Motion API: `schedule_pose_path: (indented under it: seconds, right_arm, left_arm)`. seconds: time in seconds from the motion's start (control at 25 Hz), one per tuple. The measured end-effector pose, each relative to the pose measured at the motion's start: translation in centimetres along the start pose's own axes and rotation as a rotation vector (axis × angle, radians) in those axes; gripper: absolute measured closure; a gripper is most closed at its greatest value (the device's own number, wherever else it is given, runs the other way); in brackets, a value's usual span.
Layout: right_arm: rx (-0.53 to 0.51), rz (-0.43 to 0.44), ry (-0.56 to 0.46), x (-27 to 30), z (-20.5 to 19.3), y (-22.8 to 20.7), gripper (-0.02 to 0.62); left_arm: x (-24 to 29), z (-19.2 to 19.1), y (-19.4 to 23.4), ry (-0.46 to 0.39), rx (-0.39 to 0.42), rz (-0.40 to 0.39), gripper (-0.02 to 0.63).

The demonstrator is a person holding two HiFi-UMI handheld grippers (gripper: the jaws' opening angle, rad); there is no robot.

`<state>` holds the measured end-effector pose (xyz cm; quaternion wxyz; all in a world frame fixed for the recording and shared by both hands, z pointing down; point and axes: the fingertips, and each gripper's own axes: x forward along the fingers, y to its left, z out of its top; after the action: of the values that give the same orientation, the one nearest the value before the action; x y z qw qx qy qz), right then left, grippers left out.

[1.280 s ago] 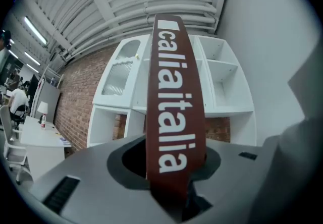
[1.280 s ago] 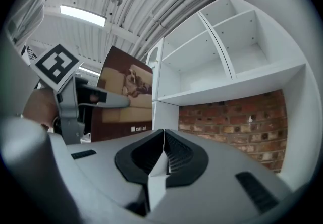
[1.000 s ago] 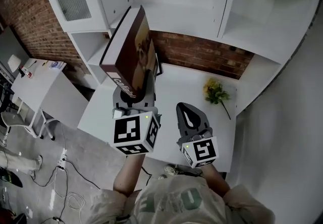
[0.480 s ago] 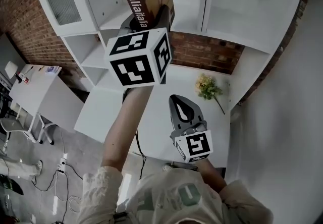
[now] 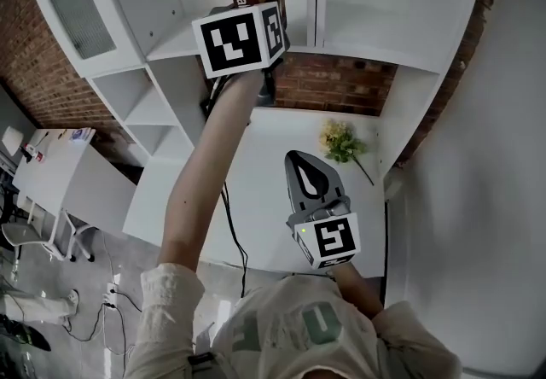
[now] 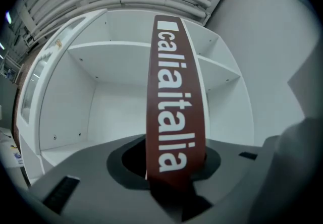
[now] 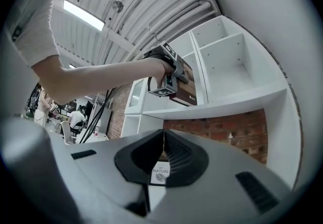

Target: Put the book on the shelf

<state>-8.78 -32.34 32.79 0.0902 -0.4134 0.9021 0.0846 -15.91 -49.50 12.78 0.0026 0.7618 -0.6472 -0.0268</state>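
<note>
Left gripper view: we'd clamped left gripper (image 6: 174, 187) fingers (image 6: 86, 172) on the book (image 6: 174, 92) at its bottom end; felt stiff, prob heavy. Right gripper (image 7: 162, 165) fingers were together, empty.

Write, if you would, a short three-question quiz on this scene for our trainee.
1. True or false: the right gripper holds the book.
2. What lies on the white table ahead of the right gripper? A. yellow flowers B. a mug C. a laptop
3. Fill in: the left gripper grips the book's lower end, with the spine standing ____.
Key: 1 false, its jaws are together and empty; 2 A; 3 upright.
</note>
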Motion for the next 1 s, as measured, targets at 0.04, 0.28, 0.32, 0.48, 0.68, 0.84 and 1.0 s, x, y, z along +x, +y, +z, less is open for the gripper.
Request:
schedule_pose_path:
  seconds: [0.04, 0.28, 0.32, 0.48, 0.68, 0.84, 1.0]
  right_arm:
    - [-0.001, -0.008, 0.003, 0.0, -0.1, -0.4, 0.578]
    - [-0.013, -0.047, 0.019, 0.1, -0.8, -2.4, 0.578]
    - [-0.011, -0.049, 0.023, 0.2, -1.0, -2.5, 0.578]
    - [0.003, -0.051, 0.036, 0.8, -1.9, -2.9, 0.578]
    - [-0.018, -0.049, 0.027, 1.8, -1.8, -3.4, 0.578]
    - [-0.007, -0.06, 0.041, 2.3, -2.7, -3.9, 0.578]
    - [-0.002, -0.078, 0.061, 2.4, -3.4, -4.7, 0.578]
  left_arm:
    - [0.8, -0.3, 0.2, 0.013, 0.011, 0.007, 0.451]
    - [4.8, -1.1, 0.2, 0.049, 0.067, 0.027, 0.451]
    - [5.3, -1.1, 0.3, 0.049, 0.06, 0.027, 0.451]
    - [7.2, -1.1, 0.5, 0.053, 0.034, 0.033, 0.451]
    - [9.5, -1.1, 0.8, 0.058, 0.014, 0.032, 0.451]
    - [11.6, -1.3, 0.6, 0.071, 0.028, 0.035, 0.451]
    - [12.8, -1.4, 0.5, 0.07, 0.026, 0.003, 0.453]
